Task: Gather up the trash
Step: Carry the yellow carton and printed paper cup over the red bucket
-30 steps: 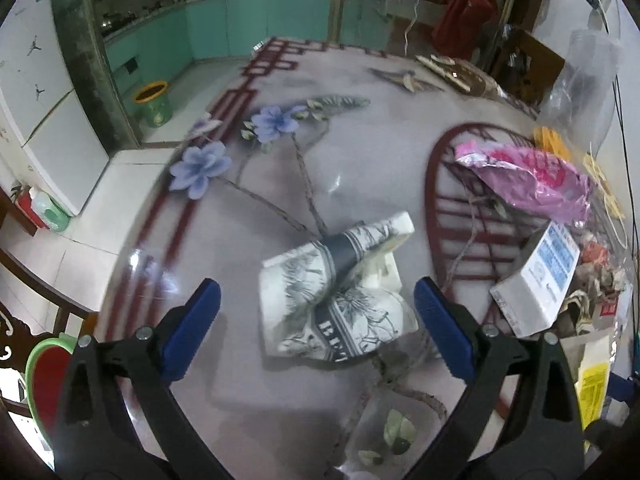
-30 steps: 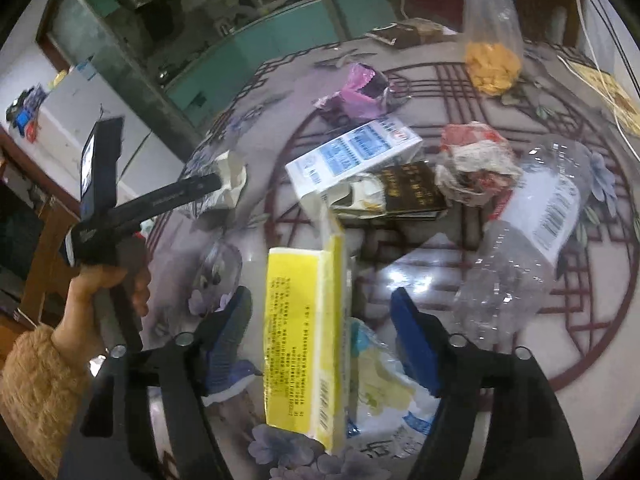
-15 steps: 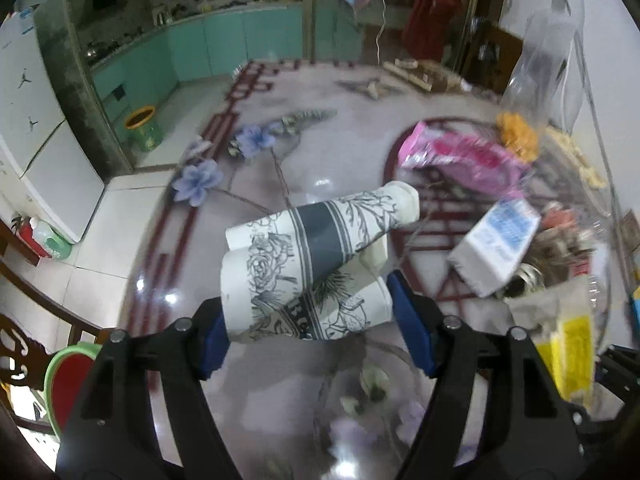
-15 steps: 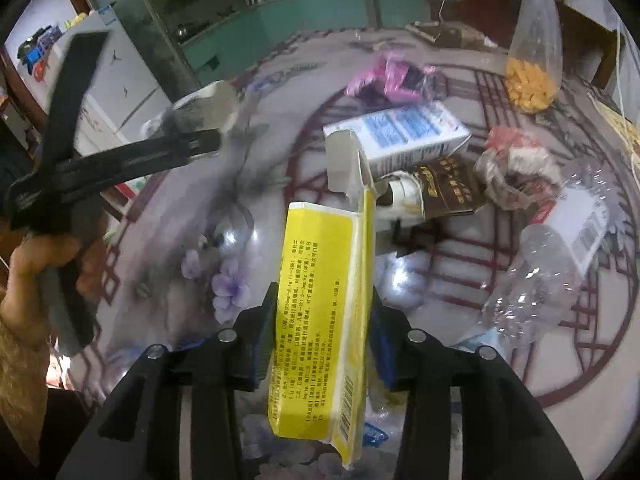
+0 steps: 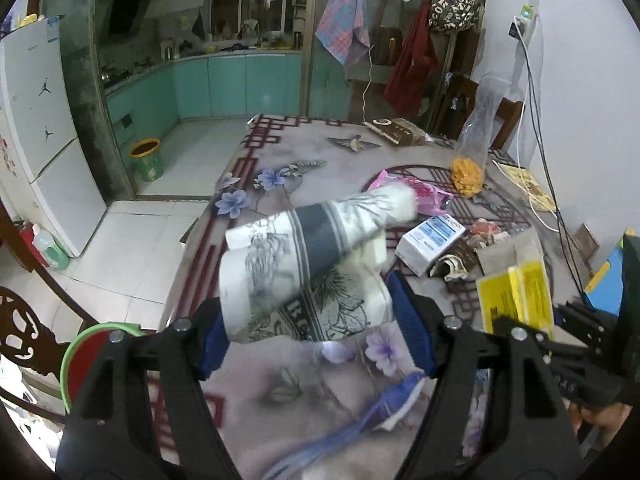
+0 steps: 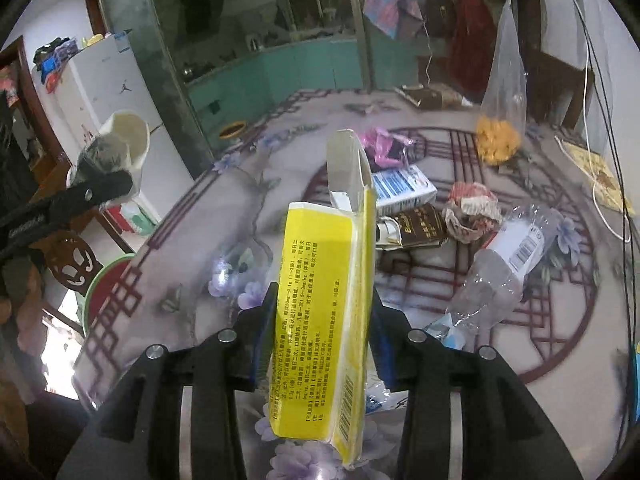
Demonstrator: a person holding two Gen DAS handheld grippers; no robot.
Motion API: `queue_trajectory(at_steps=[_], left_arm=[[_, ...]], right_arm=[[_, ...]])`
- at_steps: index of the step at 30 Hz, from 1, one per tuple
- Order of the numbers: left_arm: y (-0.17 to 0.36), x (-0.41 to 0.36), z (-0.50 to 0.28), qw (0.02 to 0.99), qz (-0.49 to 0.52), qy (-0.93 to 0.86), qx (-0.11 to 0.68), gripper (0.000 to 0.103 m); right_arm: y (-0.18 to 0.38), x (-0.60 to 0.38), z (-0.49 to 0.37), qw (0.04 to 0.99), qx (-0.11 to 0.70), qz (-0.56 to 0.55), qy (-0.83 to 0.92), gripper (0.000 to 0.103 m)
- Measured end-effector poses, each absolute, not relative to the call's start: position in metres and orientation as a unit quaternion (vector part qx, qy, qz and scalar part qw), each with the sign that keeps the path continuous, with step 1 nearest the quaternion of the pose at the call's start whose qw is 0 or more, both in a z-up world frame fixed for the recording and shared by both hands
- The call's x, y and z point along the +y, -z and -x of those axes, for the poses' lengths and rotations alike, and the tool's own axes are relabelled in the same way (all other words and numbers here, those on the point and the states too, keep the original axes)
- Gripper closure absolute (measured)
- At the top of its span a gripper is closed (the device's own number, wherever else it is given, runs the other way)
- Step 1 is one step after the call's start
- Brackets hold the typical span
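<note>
Paper cups: white, grey floral print, dark grey band. Box: yellow, black text. Carton: white/blue. Wrapper: pink. Counter: grey, purple flowers, maroon lattice. Hand-held gripper pads: blue. Bag contents: orange, possibly snacks.
</note>
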State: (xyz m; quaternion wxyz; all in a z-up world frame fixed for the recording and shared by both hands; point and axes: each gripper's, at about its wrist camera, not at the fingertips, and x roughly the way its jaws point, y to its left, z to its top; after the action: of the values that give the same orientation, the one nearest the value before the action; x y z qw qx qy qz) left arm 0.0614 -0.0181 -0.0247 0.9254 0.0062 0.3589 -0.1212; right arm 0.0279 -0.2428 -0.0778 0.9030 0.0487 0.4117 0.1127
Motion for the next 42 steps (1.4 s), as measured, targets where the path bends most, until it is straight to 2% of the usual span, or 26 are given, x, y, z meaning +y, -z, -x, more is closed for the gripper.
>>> queue_trajectory(at_steps=[7, 11, 25, 42], left_arm=[[0.027, -0.005, -0.03, 0.922, 0.018, 0.131, 0.363, 0.033], [0.031, -0.008, -0.028, 0.923, -0.01, 0.129, 0.364, 0.033], [0.037, 0.001, -0.028, 0.913, 0.016, 0.143, 0.383, 0.033], [0.026, 0.023, -0.016, 0.921, 0.023, 0.136, 0.364, 0.033]], right_arm=[[0.083, -0.232, -0.009, 0.9, 0.412, -0.063, -0.125, 0.063], [0.086, -0.227, -0.005, 0.898, 0.416, -0.066, -0.126, 0.063], [0.101, -0.22, 0.007, 0.892, 0.43, -0.077, -0.118, 0.063], [0.071, -0.227, 0.026, 0.909, 0.388, -0.114, -0.101, 0.062]])
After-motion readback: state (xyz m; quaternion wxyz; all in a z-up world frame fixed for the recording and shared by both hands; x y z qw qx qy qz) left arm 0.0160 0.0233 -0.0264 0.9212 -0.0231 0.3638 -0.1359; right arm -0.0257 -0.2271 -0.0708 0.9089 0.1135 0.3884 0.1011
